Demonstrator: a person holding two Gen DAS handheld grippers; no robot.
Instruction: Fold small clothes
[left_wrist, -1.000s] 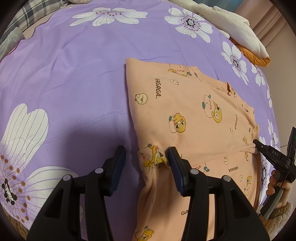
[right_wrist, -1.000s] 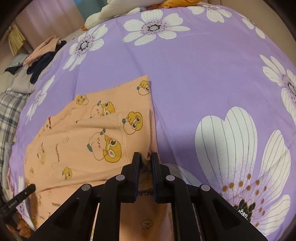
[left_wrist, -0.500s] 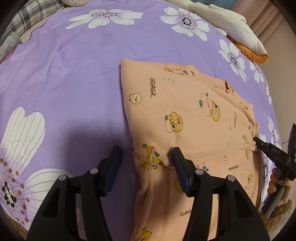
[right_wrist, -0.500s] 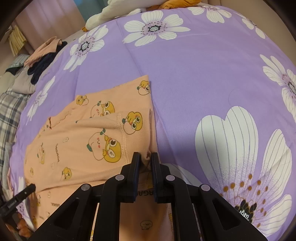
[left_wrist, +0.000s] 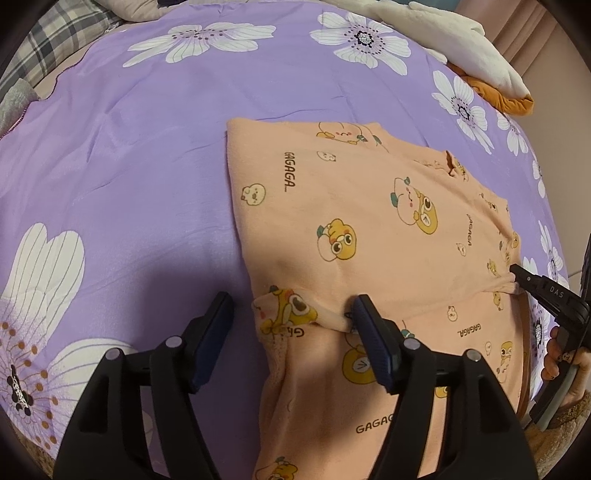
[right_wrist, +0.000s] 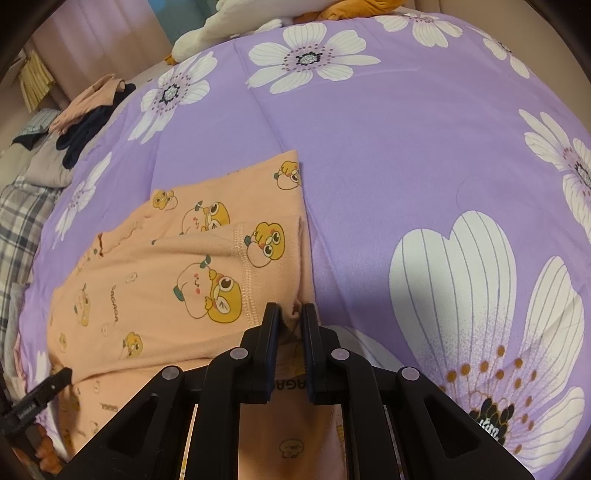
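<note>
A small peach garment (left_wrist: 369, 229) with cartoon prints lies partly folded on the purple flowered bedspread (left_wrist: 129, 166). My left gripper (left_wrist: 291, 317) is open, its jaws wide on either side of the garment's near folded corner, not gripping it. My right gripper (right_wrist: 290, 321) is shut on the garment's (right_wrist: 166, 280) opposite folded edge. The right gripper also shows at the right edge of the left wrist view (left_wrist: 517, 273), pinching the cloth. The left gripper's tip shows at the lower left of the right wrist view (right_wrist: 55, 380).
A white and orange plush pile (left_wrist: 480, 62) lies at the bed's far right. A plaid blanket (left_wrist: 48, 37) is at the far left. A heap of dark and pink clothes (right_wrist: 88, 114) sits at the bed's far corner in the right wrist view.
My left gripper has opened wider and let go of the garment's corner. My right gripper stays shut on the fold and has barely moved.
</note>
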